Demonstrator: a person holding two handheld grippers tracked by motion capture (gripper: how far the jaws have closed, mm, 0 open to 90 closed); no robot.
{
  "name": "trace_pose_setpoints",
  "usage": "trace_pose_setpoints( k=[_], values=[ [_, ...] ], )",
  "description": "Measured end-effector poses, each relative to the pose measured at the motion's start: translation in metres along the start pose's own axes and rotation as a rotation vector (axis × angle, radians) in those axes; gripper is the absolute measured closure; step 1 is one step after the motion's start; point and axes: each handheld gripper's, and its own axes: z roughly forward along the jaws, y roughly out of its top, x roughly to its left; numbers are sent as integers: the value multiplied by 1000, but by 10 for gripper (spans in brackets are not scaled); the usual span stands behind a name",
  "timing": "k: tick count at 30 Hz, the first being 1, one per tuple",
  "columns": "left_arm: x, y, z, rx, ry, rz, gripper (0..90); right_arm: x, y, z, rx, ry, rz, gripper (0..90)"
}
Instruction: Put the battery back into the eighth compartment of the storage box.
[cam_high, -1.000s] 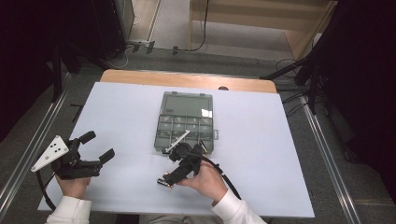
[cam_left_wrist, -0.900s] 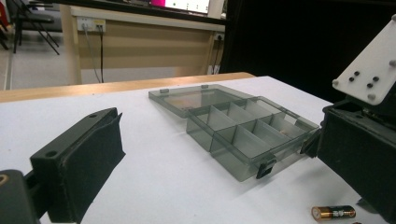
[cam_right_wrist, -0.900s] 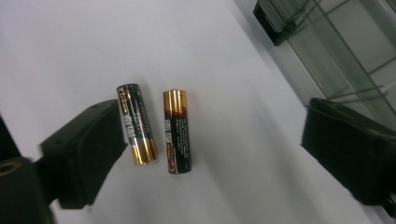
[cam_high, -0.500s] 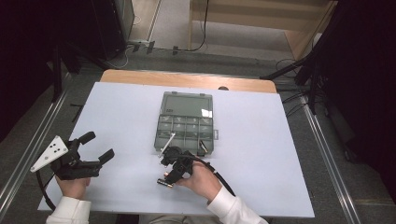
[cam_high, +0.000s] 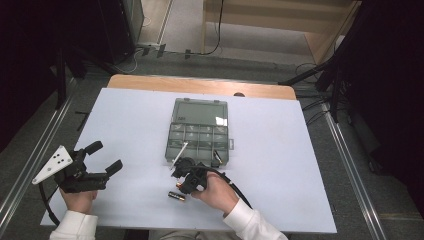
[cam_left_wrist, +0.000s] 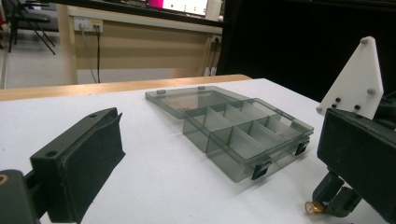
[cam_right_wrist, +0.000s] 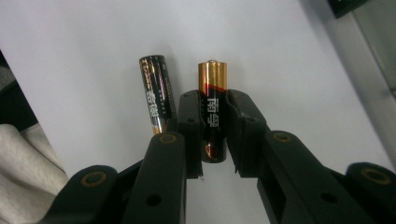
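My right gripper (cam_right_wrist: 213, 100) points down at the white table, shut on a black-and-gold battery (cam_right_wrist: 213, 112); its jaws have just been closing with that battery between them. A second battery (cam_right_wrist: 157, 93) lies on the table just beside the left jaw. In the high view the right gripper (cam_high: 186, 181) sits near the front of the grey compartment box (cam_high: 200, 131), with a battery (cam_high: 176, 196) on the table beside it. My left gripper (cam_high: 102, 157) rests open at the left, nothing between its jaws.
The compartment box (cam_left_wrist: 243, 135) lies open, its lid flat on the far side. A wooden strip (cam_high: 200, 86) borders the table's far edge. Metal rails (cam_high: 350, 165) run along both sides. A cable trails from the right gripper toward the near edge.
The right hand has eased slightly toward the near edge, down over the batteries. The left hand has kept still.
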Motion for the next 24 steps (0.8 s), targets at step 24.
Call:
trace_pose_setpoints(
  k=[24],
  values=[
    [-1,0,0,-7,-3,-5,0,-34,-23,-60,-327,70,175,780]
  ],
)
